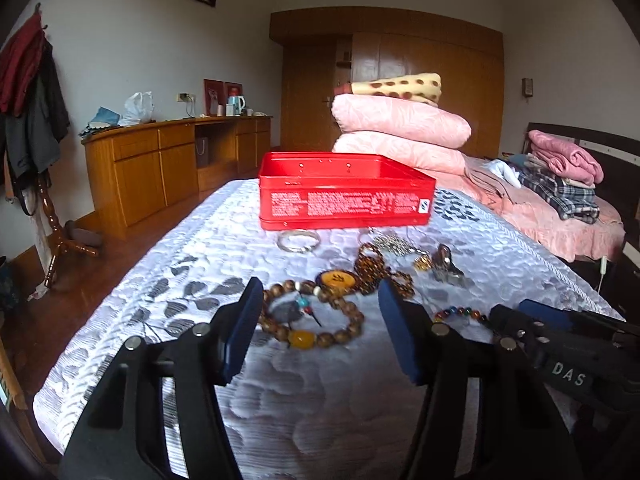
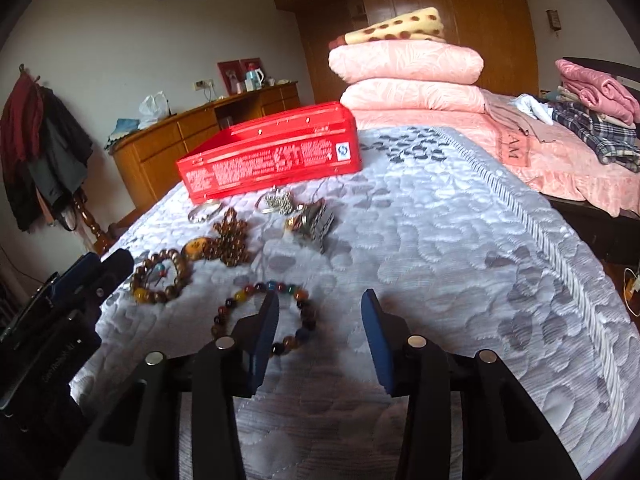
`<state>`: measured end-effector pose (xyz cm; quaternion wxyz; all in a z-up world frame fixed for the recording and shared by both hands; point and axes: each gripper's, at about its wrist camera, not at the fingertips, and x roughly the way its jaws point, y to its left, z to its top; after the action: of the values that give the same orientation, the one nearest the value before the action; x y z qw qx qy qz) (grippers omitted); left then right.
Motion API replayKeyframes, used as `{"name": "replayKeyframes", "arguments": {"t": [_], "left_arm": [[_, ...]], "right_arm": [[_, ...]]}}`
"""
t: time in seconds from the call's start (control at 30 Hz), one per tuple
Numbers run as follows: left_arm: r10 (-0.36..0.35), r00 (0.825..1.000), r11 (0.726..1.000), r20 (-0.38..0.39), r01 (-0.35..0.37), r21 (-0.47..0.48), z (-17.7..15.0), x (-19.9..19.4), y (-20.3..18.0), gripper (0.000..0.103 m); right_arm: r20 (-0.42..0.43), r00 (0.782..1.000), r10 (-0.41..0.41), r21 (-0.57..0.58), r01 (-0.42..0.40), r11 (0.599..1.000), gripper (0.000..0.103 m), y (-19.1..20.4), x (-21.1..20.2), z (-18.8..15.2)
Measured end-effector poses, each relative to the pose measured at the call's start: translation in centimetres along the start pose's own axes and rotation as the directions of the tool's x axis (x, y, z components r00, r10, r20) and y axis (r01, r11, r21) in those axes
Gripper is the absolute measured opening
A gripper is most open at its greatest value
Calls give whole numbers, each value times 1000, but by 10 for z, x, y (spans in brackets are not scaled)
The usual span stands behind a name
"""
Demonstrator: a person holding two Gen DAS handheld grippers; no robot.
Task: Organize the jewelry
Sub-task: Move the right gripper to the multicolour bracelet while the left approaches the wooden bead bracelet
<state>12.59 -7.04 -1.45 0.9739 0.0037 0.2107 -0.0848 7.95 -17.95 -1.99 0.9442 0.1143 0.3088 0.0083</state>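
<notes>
One red tin [image 1: 346, 200] stands on the mattress [image 1: 224, 240], toward its far edge. Three bead bracelets are out: a wooden one [image 1: 312, 316], a multicoloured one [image 2: 266, 316] and a dark amber one [image 1: 376, 270]. One silver bangle [image 1: 298, 241] lies just beside the tin. One tangle of metal chains [image 2: 280, 202] and one small heap of trinkets [image 2: 314, 224]; pieces inside those can't be counted.

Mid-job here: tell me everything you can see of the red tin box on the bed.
The red tin box is a shallow rectangular metal container, lidless and open-topped, its inside hidden from both views. White printed text and a small white label cover its near long wall; small rivets dot the inner far wall. It sits flat on the white quilted bedspread, beyond the jewelry. A silver bangle lies right at its near base; contact is unclear. Neither pair of tongs touches it.
</notes>
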Motion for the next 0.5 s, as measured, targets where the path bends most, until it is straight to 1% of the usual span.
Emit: {"name": "replayKeyframes", "arguments": {"t": [0.1, 0.2, 0.3, 0.47, 0.5], "left_arm": [[-10, 1000, 1000, -23, 10, 11, -5, 3, -6, 57], [-10, 999, 1000, -52, 10, 10, -8, 8, -8, 56], [-5, 994, 1000, -109, 6, 6, -10, 18, -10, 56], [1, 989, 1000, -147, -4, -22, -7, 27, -9, 56], [3, 988, 1000, -157, -7, -23, -6, 29, -10, 53]], "right_arm": [[-21, 1000, -5, -2, 5, 1000, 41, 1, 4, -3], [-31, 999, -20, -31, 19, 999, 41, 6, 7, -4], [-33, 999, -34, -50, 32, 998, 41, 10, 8, -5], [-30, 999, -22, -50, 20, 999, 33, 7, 7, -6], [-30, 999, -17, -48, 16, 999, 32, 7, 7, -6]]}}
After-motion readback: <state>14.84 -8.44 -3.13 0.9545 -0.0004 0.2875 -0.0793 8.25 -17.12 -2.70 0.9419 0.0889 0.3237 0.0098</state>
